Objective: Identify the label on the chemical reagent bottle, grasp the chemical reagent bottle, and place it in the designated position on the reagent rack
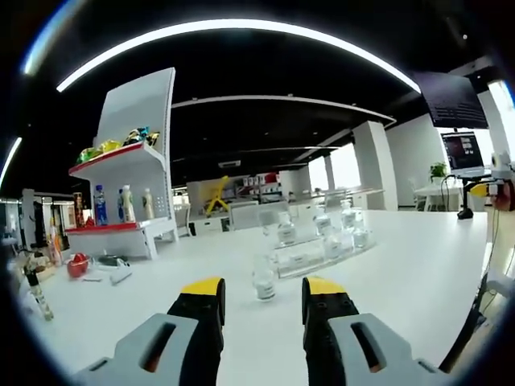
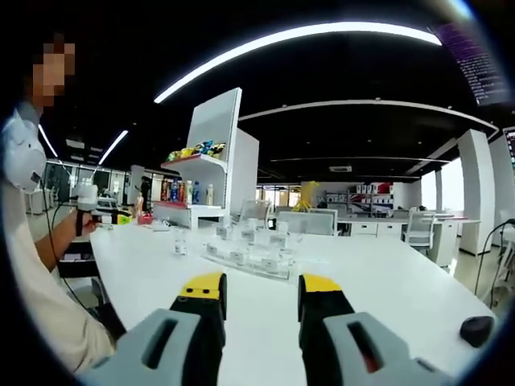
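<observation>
In the left gripper view a small clear reagent bottle (image 1: 264, 283) with a white label stands alone on the white table, just beyond my open left gripper (image 1: 263, 288). Behind it sits a clear stepped reagent rack (image 1: 322, 249) holding several similar bottles. In the right gripper view the same rack (image 2: 249, 256) lies farther off, left of centre, and the lone bottle (image 2: 179, 240) stands to its left. My right gripper (image 2: 261, 289) is open above the table with nothing between its fingers.
A white display shelf (image 1: 133, 189) with drinks and snacks stands at the back left; small items including a red object (image 1: 77, 264) lie near it. A person's sleeve (image 2: 40, 305) is at the left of the right gripper view. A black mouse (image 2: 476, 328) lies at the right.
</observation>
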The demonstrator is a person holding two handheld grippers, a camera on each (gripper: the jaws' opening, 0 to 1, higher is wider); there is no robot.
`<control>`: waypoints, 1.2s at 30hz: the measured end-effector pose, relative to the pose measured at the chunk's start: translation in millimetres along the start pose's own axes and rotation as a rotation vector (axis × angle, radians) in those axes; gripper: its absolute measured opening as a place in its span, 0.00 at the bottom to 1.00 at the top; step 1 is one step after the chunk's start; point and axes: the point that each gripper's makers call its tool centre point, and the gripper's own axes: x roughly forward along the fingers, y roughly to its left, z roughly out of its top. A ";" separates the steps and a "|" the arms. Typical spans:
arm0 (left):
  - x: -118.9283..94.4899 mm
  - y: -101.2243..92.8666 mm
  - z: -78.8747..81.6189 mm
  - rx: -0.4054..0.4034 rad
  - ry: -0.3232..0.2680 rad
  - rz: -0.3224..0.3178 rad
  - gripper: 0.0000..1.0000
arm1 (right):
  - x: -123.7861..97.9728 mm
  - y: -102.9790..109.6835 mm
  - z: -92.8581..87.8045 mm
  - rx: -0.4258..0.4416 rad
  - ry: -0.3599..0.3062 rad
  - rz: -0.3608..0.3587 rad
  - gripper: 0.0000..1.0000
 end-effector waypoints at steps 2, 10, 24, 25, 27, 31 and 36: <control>6.0 -0.1 -1.6 -0.005 0.006 0.005 0.38 | 1.3 1.3 0.2 0.001 -0.001 0.006 0.35; 26.5 -10.2 -11.2 0.012 0.035 -0.001 0.38 | 2.9 -0.4 -11.4 0.013 0.020 0.008 0.35; 61.4 -8.5 -18.0 -0.010 0.048 -0.003 0.38 | 4.8 -6.5 -17.5 0.021 0.034 -0.009 0.35; 64.4 -9.3 -17.8 -0.009 0.048 -0.006 0.38 | 5.1 -5.8 -17.4 0.019 0.035 -0.008 0.35; 69.8 -10.0 -17.5 -0.009 0.048 -0.010 0.38 | 5.6 -5.7 -16.4 0.015 0.036 -0.008 0.35; 85.4 -7.5 -20.5 -0.011 0.051 -0.012 0.38 | 5.8 -7.3 -11.9 0.010 0.031 -0.012 0.35; 101.1 -7.4 -26.4 -0.011 0.062 -0.023 0.38 | 6.2 -10.9 -11.1 0.004 0.036 -0.021 0.35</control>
